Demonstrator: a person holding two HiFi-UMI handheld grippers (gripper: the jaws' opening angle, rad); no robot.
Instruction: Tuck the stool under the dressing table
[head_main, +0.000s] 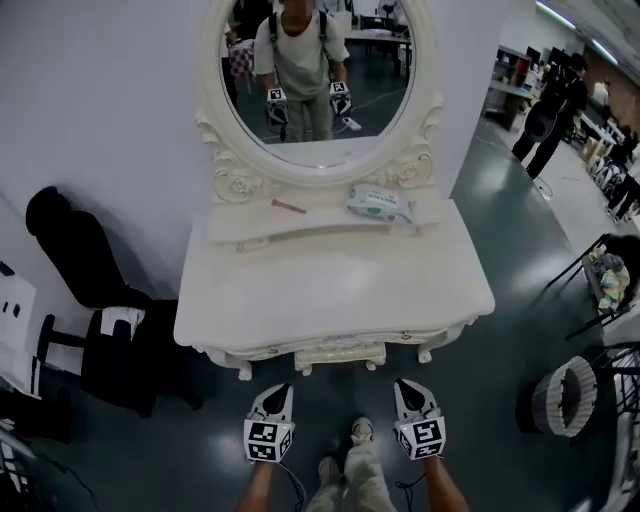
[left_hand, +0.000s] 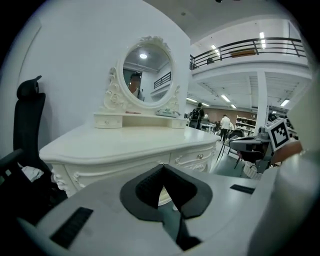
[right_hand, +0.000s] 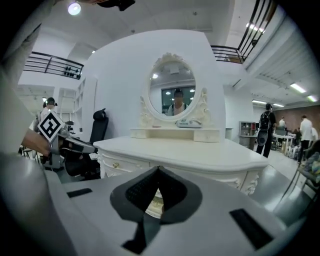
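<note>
No readable brand or lettering showed anywhere. The print on the one soft packet (head_main: 379, 203) was too small to make out, and the marker cube (head_main: 268, 440) on each gripper carried only black-and-white square patterns.

There was one white dressing table (head_main: 330, 285) with carved trim, and one oval mirror (head_main: 315, 75) rose from its back edge. A raised shelf ran along that back edge. The packet lay toward the shelf's right end and a single thin red stick (head_main: 288, 206) toward its left. One stool (head_main: 340, 355) sat beneath the table at the middle of the front edge, with only its cream carved rim showing under the drawer front.

Two grippers were in the head view, both held just off the table's front edge and level with each other. The left gripper (head_main: 279, 390) had its jaws together with nothing between them. The right gripper (head_main: 406, 384) was likewise closed on nothing. Neither touched the stool or the table.

One black office chair (head_main: 85, 270) stood beside the table's left edge. One round woven basket (head_main: 563, 397) stood on the floor well off the front right corner.
</note>
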